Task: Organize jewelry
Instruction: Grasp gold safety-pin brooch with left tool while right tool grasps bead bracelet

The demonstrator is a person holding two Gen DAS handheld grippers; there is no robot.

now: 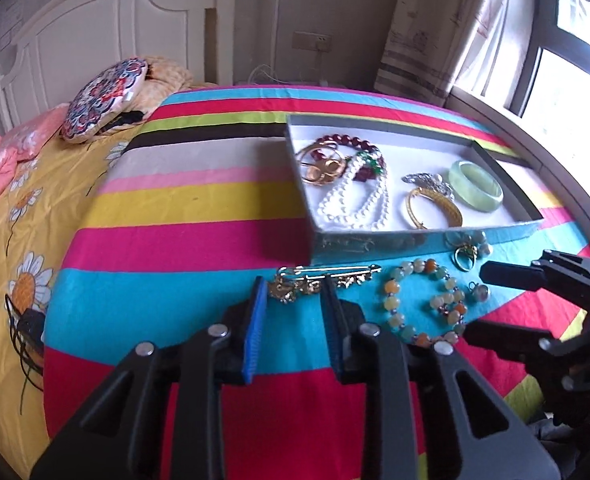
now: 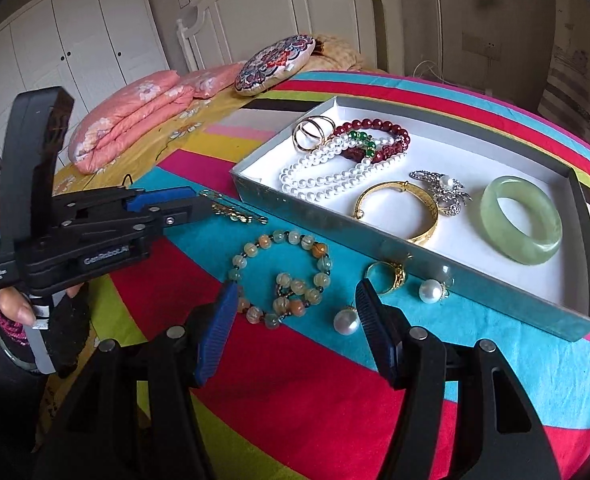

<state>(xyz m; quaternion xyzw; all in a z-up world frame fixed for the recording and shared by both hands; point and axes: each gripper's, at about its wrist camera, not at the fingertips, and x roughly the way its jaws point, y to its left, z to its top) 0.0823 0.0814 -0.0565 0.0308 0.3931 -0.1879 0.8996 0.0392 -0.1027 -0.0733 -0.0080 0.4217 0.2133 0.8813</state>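
Note:
A grey box with a white floor [image 1: 423, 236] [image 2: 319, 220] lies on the striped bedspread, holding a pearl necklace [image 2: 327, 176], red beads, gold hoops, a gold bangle [image 2: 423, 208], a silver brooch and a green jade bangle [image 2: 523, 220]. In front of the box lie a gold pin brooch [image 1: 319, 280] [image 2: 235, 210], a multicolour bead bracelet [image 1: 423, 304] [image 2: 287, 276], a gold ring [image 2: 387, 276] and two pearl earrings [image 2: 347, 322]. My left gripper [image 1: 295, 292] [image 2: 199, 204] is open, its fingers astride the pin brooch. My right gripper [image 2: 295, 296] [image 1: 475, 300] is open around the bead bracelet.
A patterned round cushion [image 1: 103, 100] and folded pink quilts [image 2: 135, 116] lie toward the white headboard [image 1: 107, 28]. A window and curtain [image 1: 455, 32] stand to the right of the bed. White wardrobe doors [image 2: 75, 44] stand behind.

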